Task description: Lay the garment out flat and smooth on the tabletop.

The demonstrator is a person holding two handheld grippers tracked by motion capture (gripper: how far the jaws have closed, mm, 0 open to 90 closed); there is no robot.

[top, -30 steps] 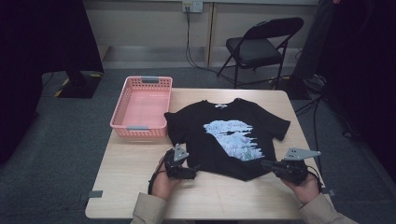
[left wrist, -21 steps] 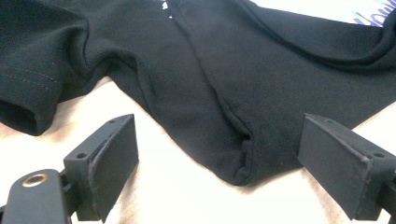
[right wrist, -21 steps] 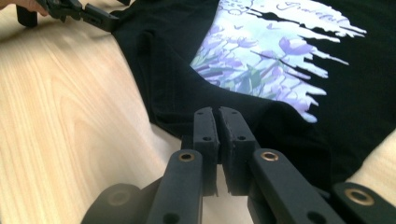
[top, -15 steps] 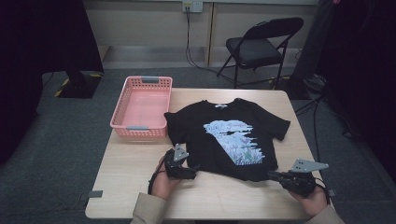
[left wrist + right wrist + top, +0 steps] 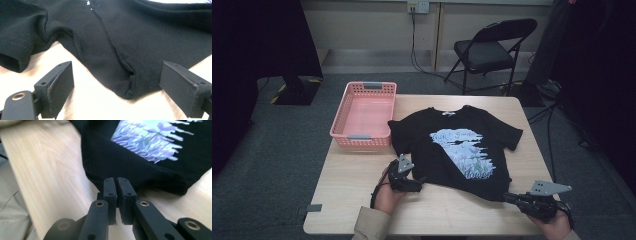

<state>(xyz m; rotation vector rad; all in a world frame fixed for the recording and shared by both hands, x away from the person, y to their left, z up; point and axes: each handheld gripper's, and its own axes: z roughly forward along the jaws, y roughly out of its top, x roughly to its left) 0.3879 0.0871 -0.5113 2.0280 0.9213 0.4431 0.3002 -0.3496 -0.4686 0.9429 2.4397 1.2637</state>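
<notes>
Two handheld grippers are working at the near hem of a black T-shirt (image 5: 457, 145) that is lying flat on a wooden table (image 5: 347, 200).

The left gripper (image 5: 117, 85) is resting on the table with its jaws spread wide; the shirt's lower corner is lying on the table between them, with neither pad touching the cloth, and a sleeve is lying ahead and to its left. The right gripper (image 5: 116, 185) is sitting low at the table's near edge with its jaws pressed together, their tips right at the hem of the other lower corner; whether any cloth is pinched cannot be told. The shirt's pale blue print (image 5: 152, 142) is lying just ahead of it. A pink basket (image 5: 364, 112) is standing well beyond the left gripper, beside the shirt.
</notes>
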